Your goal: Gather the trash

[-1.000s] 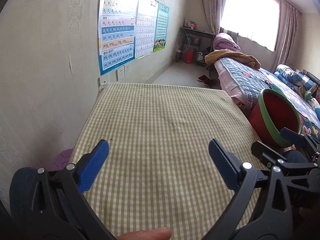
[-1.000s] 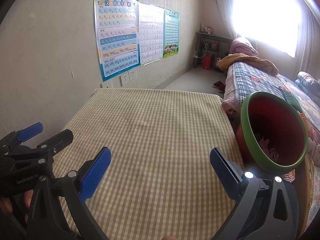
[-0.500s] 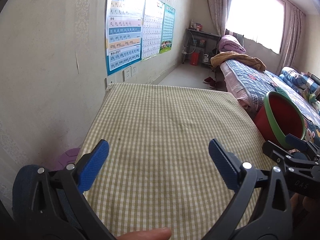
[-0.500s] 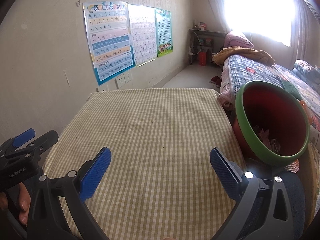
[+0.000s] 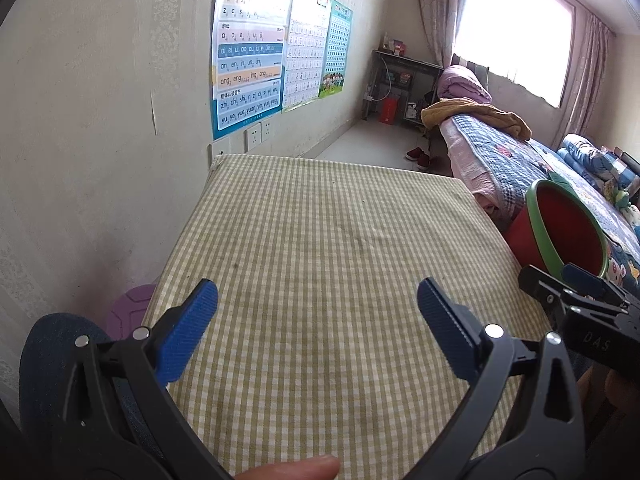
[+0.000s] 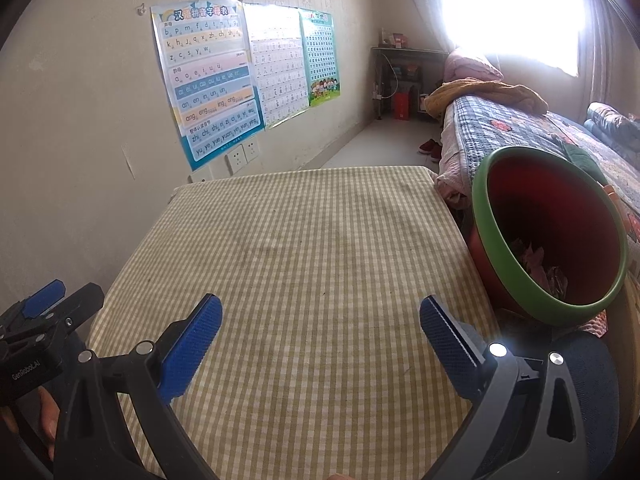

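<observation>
Green-checked cloth is covering the desk (image 5: 320, 260), and we are seeing nothing lying on it in either view. Compared with a second ago, we are pulling both tools back toward us: the wall posters (image 6: 208, 76) and the far desk edge are sitting farther off, and the bin is shrinking toward 3 o'clock in the left view. We are reading that as a retreat after the last drop, so the collecting is likely finished or nearly so.

We are holding the left tool (image 5: 316, 312) with its blue pads spread wide and nothing between them. We are holding the right tool (image 6: 320, 328) the same way, spread and empty.

The trash (image 6: 540, 264) is resting at the bottom of the red bin (image 6: 504, 256), which is standing just off the desk's right edge at about 3 o'clock. It is showing as a few crumpled pinkish scraps, thin and wrapper-like; finer detail is too dim to tell. The bin's green rim is tilting toward us.
</observation>
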Available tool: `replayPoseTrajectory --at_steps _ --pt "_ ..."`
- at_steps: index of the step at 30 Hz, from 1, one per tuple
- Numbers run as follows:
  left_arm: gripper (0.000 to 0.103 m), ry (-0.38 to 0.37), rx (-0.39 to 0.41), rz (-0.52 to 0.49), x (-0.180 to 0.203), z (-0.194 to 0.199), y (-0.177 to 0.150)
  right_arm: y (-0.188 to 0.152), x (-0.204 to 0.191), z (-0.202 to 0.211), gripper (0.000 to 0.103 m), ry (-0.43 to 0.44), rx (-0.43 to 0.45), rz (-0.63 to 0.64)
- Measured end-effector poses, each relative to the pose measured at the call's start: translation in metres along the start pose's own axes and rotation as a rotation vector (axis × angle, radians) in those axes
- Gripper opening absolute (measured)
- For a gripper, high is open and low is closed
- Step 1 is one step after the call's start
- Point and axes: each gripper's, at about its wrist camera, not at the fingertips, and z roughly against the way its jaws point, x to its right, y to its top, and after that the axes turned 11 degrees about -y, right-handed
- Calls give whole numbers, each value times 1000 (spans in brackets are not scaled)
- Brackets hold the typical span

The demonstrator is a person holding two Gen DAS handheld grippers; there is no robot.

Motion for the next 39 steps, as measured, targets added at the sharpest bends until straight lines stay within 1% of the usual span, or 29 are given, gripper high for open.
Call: replayPoseTrajectory --at_steps 5,9,14,17,20,21,25,29,34,39 --pt "98 -10 10 2 -1 2 1 2 2 1 96 -8 2 -14" --pt "98 -22 20 -3 1 5 4 3 3 7 96 -40 15 -13" --pt "98 -22 22 -4 2 7 4 2 3 13 96 -58 50 -14" --pt "98 -18 24 -14 4 7 4 1 0 18 96 -66 74 13" --pt "98 -13 28 -26 7 9 4 1 -4 29 96 -80 135 48" --pt "98 -11 30 -26 7 10 3 0 -5 30 96 -75 142 54" --pt "98 -11 33 -18 5 11 4 -1 -6 25 96 -60 122 67" --pt "98 -9 27 -31 8 7 4 -1 -4 21 96 -44 105 58" --pt "98 -9 23 -45 11 5 4 0 -1 19 96 -36 96 39" --pt "98 -10 21 -34 9 4 4 0 -4 18 96 -28 94 54"
